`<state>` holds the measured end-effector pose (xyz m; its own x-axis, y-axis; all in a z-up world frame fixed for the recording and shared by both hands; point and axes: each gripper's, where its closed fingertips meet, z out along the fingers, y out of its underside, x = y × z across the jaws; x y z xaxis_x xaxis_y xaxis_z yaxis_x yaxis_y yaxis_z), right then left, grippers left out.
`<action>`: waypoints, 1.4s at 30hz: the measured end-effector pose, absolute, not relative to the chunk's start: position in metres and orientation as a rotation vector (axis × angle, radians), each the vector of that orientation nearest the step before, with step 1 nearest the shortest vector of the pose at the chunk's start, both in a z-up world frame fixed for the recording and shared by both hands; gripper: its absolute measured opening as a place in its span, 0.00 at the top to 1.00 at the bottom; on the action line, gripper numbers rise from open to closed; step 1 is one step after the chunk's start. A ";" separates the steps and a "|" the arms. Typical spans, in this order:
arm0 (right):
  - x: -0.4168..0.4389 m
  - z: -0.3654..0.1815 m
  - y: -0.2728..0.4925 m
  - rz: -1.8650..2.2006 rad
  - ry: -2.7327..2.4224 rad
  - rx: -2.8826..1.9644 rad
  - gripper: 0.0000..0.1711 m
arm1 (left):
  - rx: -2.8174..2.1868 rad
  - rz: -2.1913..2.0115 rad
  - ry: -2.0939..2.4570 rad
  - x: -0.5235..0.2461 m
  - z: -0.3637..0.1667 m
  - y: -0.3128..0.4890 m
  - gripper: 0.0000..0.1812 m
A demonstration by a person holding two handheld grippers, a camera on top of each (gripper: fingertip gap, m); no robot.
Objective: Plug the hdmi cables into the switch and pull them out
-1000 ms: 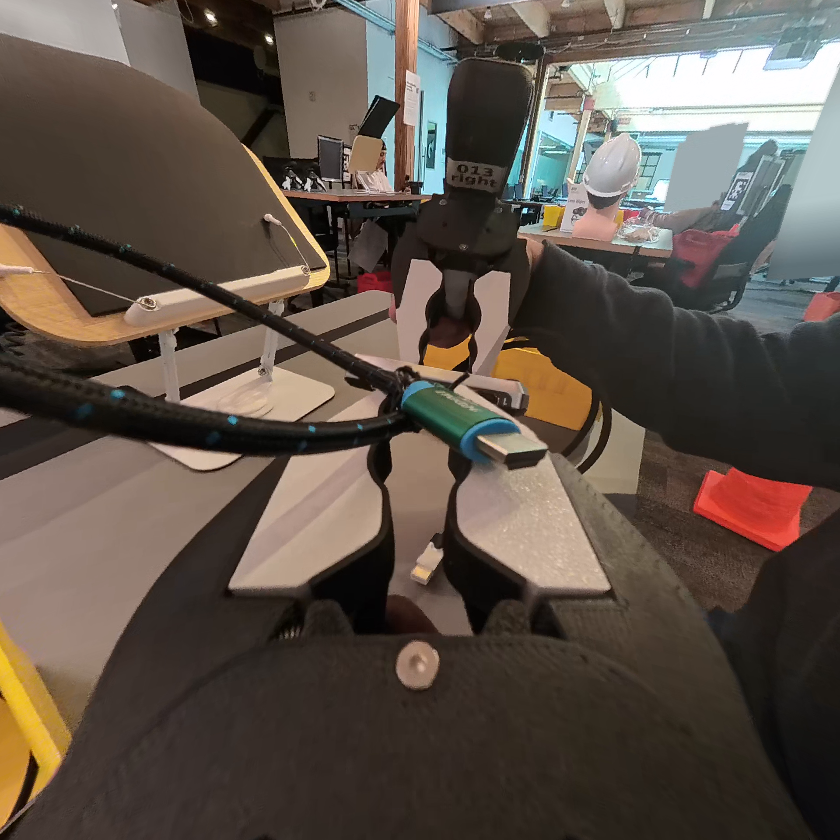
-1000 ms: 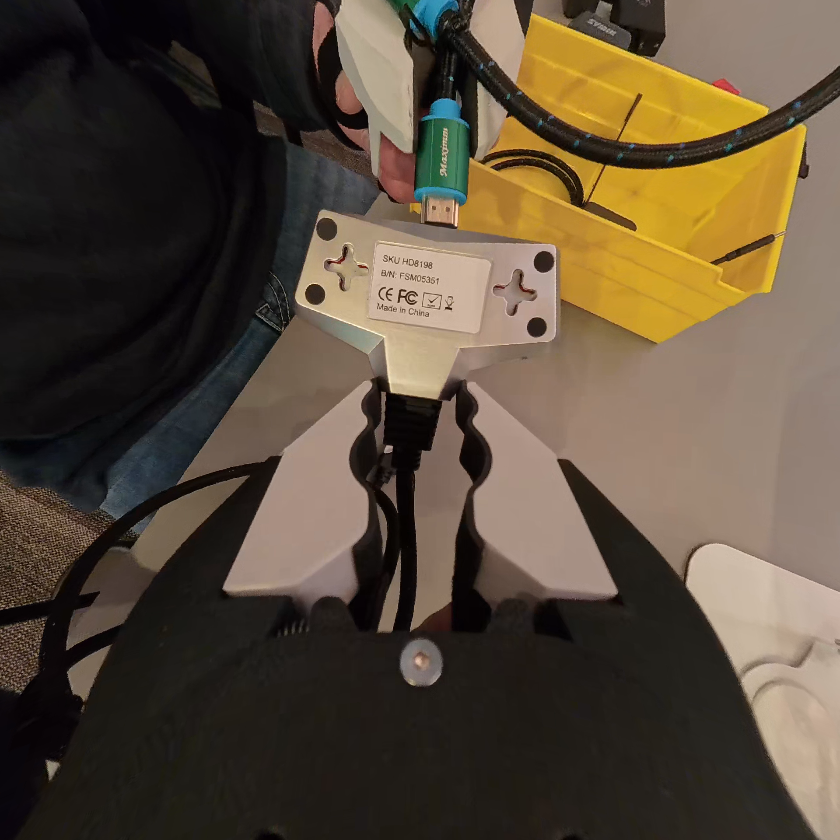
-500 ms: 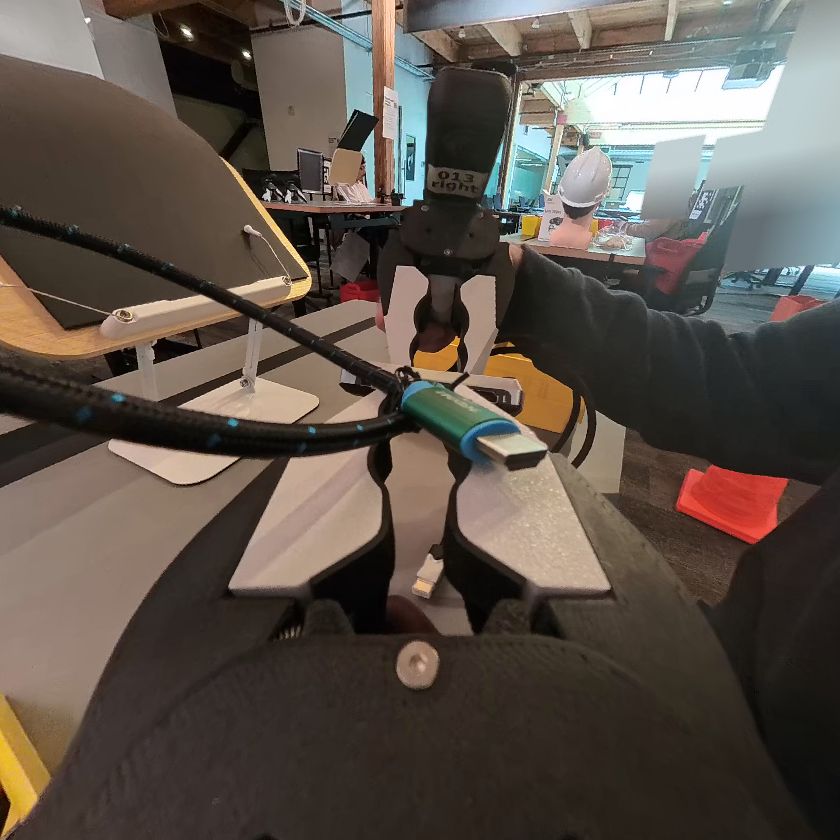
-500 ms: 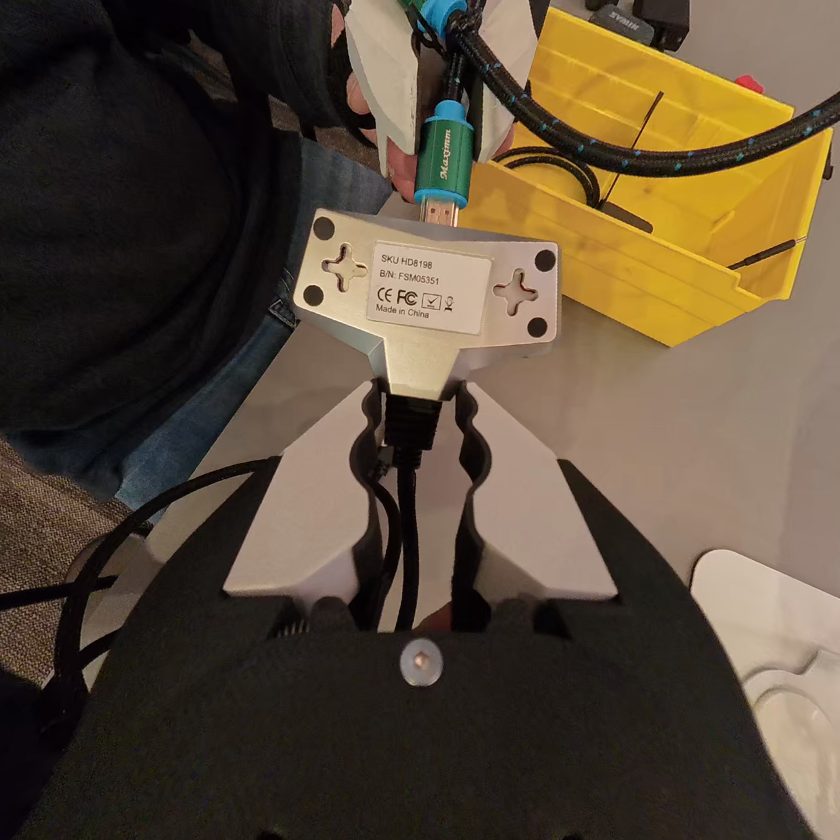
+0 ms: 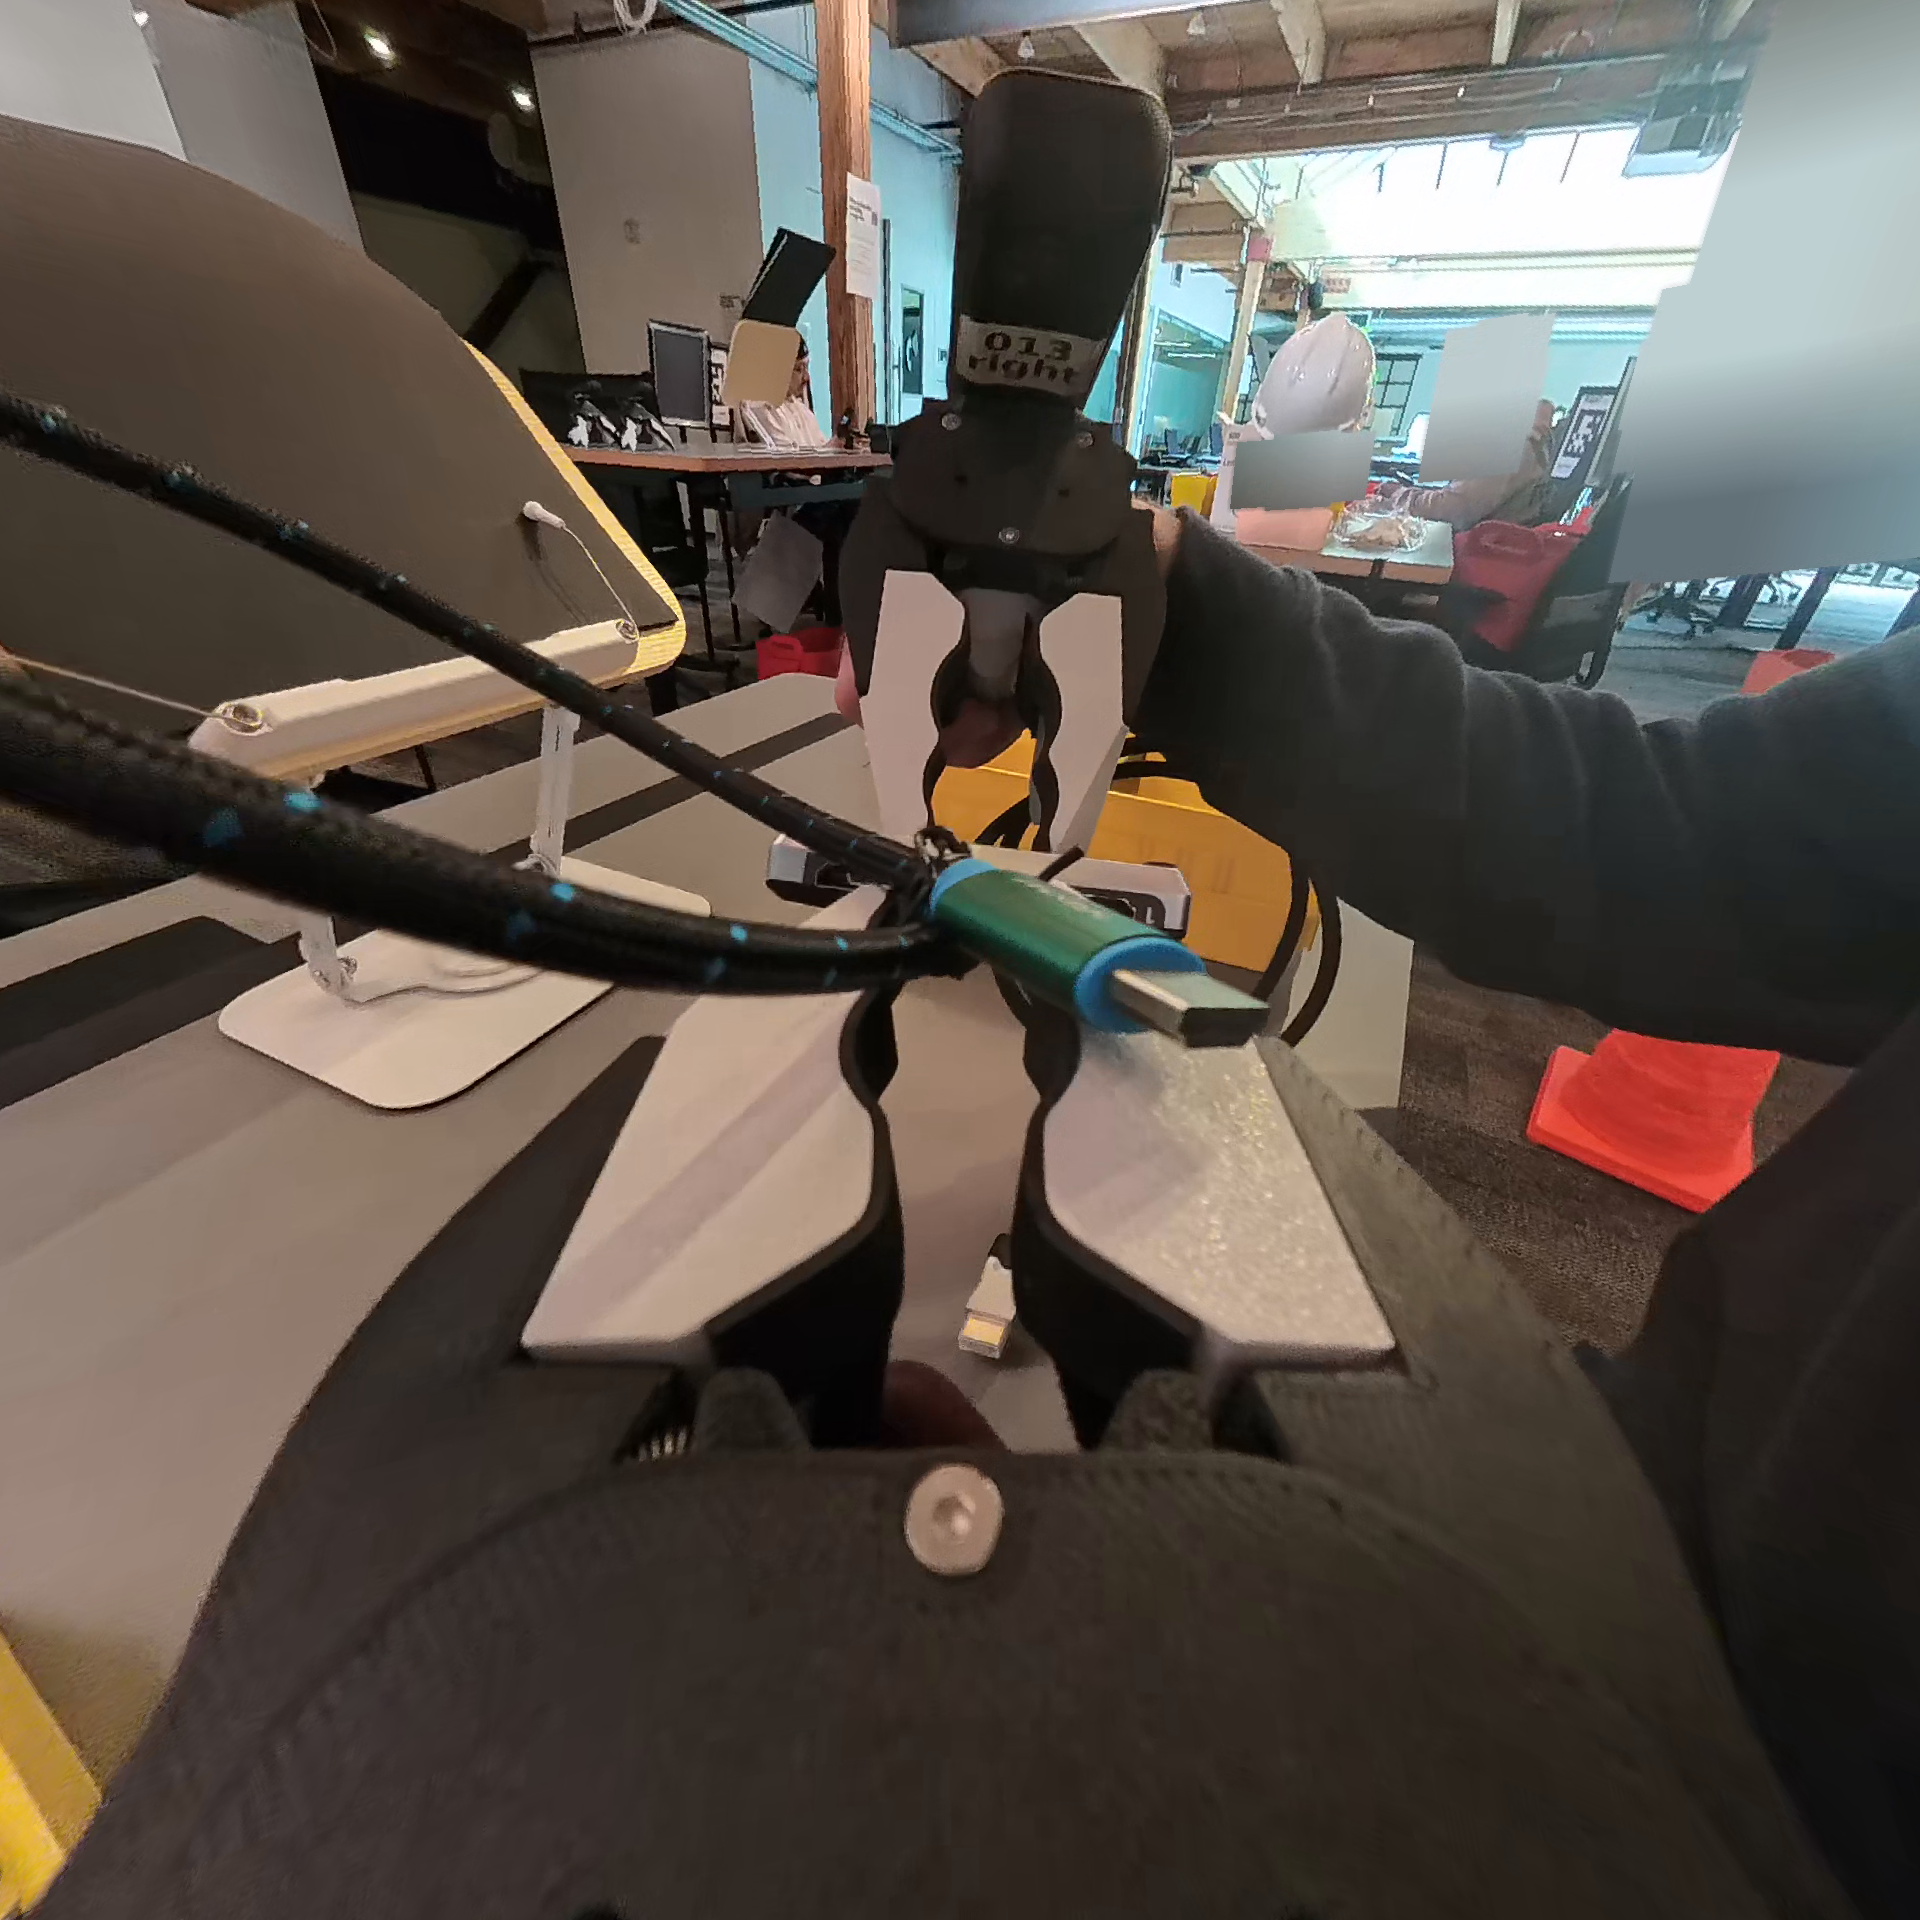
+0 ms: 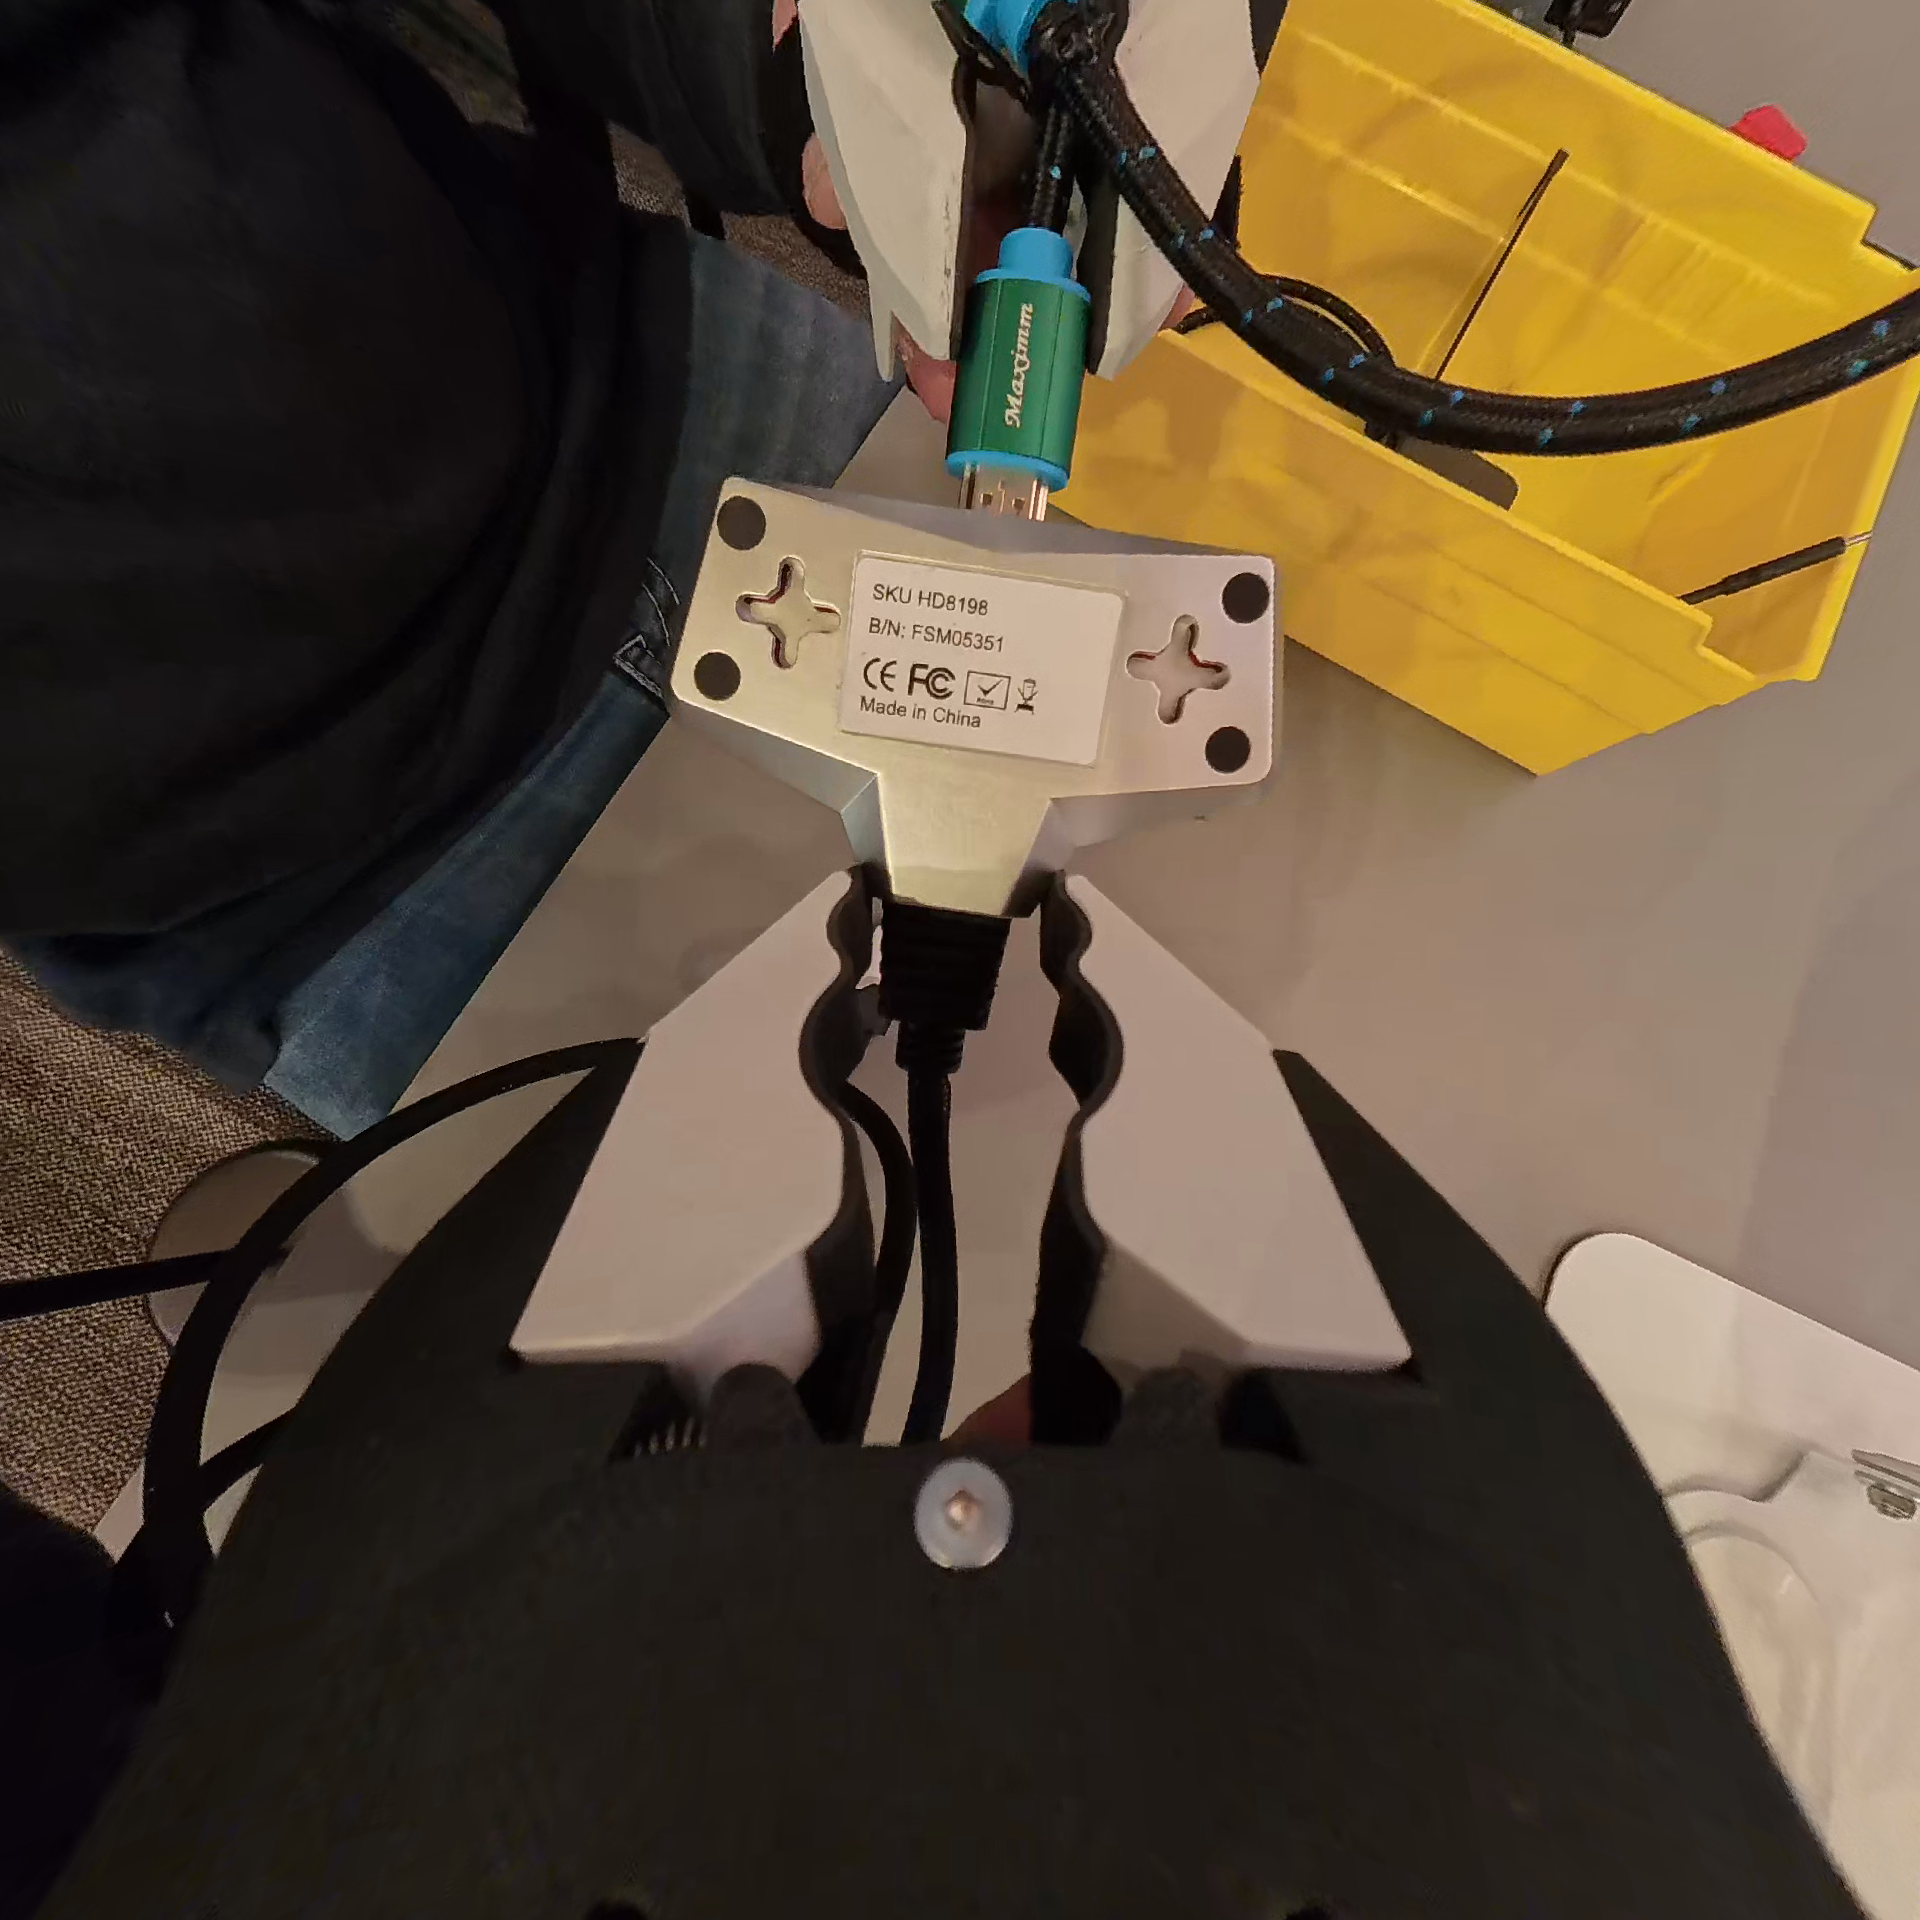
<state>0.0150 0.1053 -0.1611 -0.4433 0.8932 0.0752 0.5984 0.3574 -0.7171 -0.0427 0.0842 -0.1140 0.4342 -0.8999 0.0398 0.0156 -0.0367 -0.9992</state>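
Observation:
My right gripper (image 6: 951, 883) is shut on the narrow stem of the silver HDMI switch (image 6: 1184, 748), which it holds label side up above the grey table; a black cable (image 6: 930, 1195) runs back between its fingers. My left gripper (image 5: 951, 935) is shut on a black braided HDMI cable (image 5: 416, 883) just behind its green and blue plug (image 5: 1060, 945). In the right wrist view the plug (image 6: 1018, 364) points at the switch's far edge, and its metal tip meets that edge. The port itself is hidden. The left wrist view shows the right gripper (image 5: 987, 831) and the switch (image 5: 1153, 894) opposite.
A yellow bin (image 6: 1507, 416) with cables stands on the table behind the switch. A white stand base (image 6: 1714, 1403) is at the right, and the same tilted stand (image 5: 416, 997) shows in the left wrist view. A small loose plug (image 5: 987, 1320) lies on the table. An orange cone (image 5: 1652, 1112) is on the floor. My hands' fingertips stand some 9 cm from each other.
The green plug and the switch have closed the small gap between them; the plug's metal tip now reaches the switch's far edge. Both grips are unchanged.

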 end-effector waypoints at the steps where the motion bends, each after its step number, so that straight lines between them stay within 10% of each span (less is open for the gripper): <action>1: 0.015 -0.161 0.105 0.862 -2.163 -1.294 0.82 | -1.412 -0.903 0.846 -0.043 -0.114 0.084 0.89; 42: 0.018 -0.158 0.119 0.769 -2.040 -1.350 0.82 | -1.445 -0.795 0.798 -0.047 -0.119 0.096 0.86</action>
<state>0.0179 0.1187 -0.1578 -0.3286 0.9334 0.1443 0.6060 0.3256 -0.7258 -0.0471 0.0959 -0.1189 0.5246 -0.8513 0.0098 -0.0131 -0.0195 -0.9997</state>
